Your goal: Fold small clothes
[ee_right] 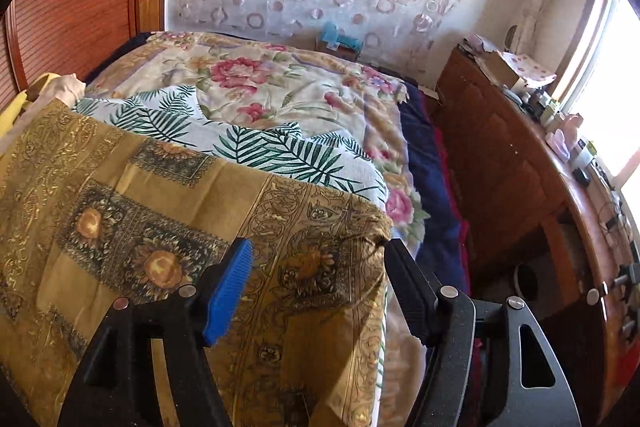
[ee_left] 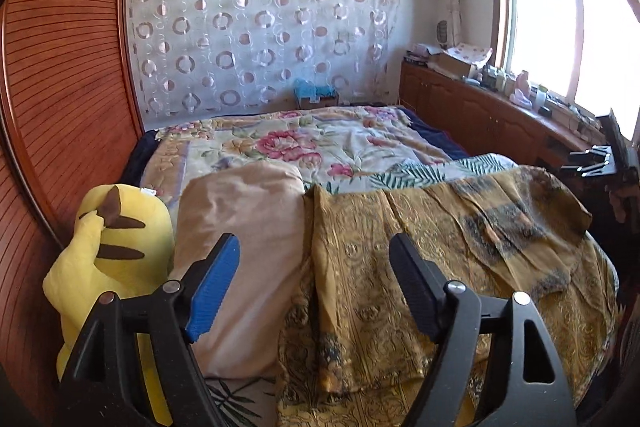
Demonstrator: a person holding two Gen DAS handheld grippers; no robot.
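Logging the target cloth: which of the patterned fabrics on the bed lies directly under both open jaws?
The mustard-gold sunflower-print garment, spread nearest the camera; the palm-leaf sheet and floral quilt lie farther back.

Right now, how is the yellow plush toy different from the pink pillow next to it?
The plush toy is bright yellow with brown stripes; the pillow is plain pale pink. The toy sits propped at the bed's edge by the wooden wall; the pillow lies flat beside the golden cloth. The toy looks smaller than the pillow. Both look soft, and neither gripper touches them.
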